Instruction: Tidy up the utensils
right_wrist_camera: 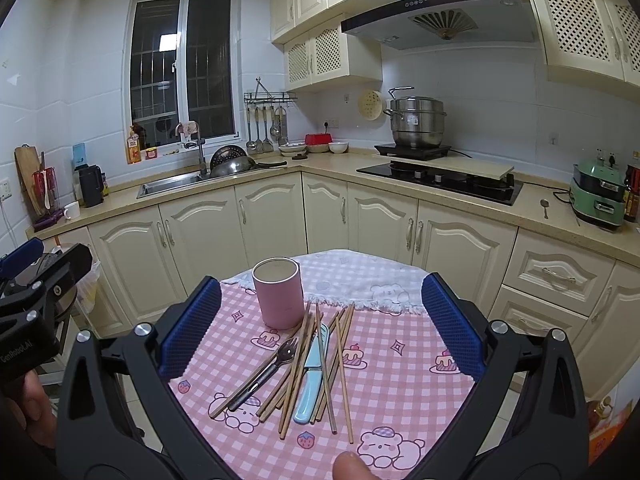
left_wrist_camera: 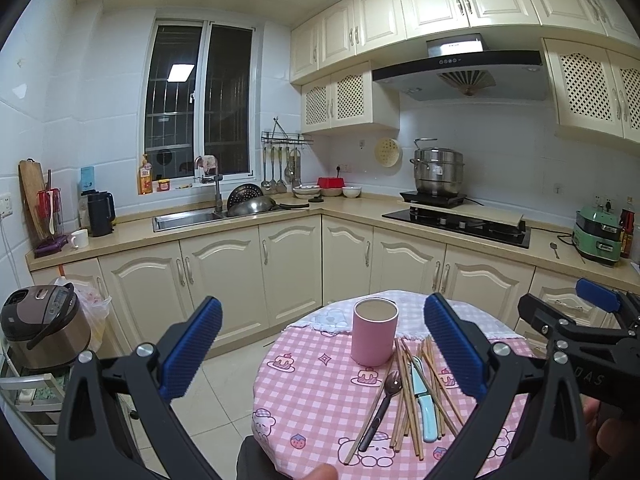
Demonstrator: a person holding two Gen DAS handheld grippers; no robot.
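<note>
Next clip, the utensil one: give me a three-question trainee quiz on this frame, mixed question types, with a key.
1. True or false: the pink cup already holds some chopsticks.
2. Multiple choice: the light blue knife lies (A) inside the cup, (B) among the chopsticks on the checked tablecloth, (C) on the kitchen counter.
3. Short answer: what state are the left tongs and right tongs in, and do they hold anything?

Key
1. False: the cup looks empty, and all the utensils lie on the cloth.
2. B
3. Both are open and hold nothing; the dark fork and the rest lie untouched.
</note>
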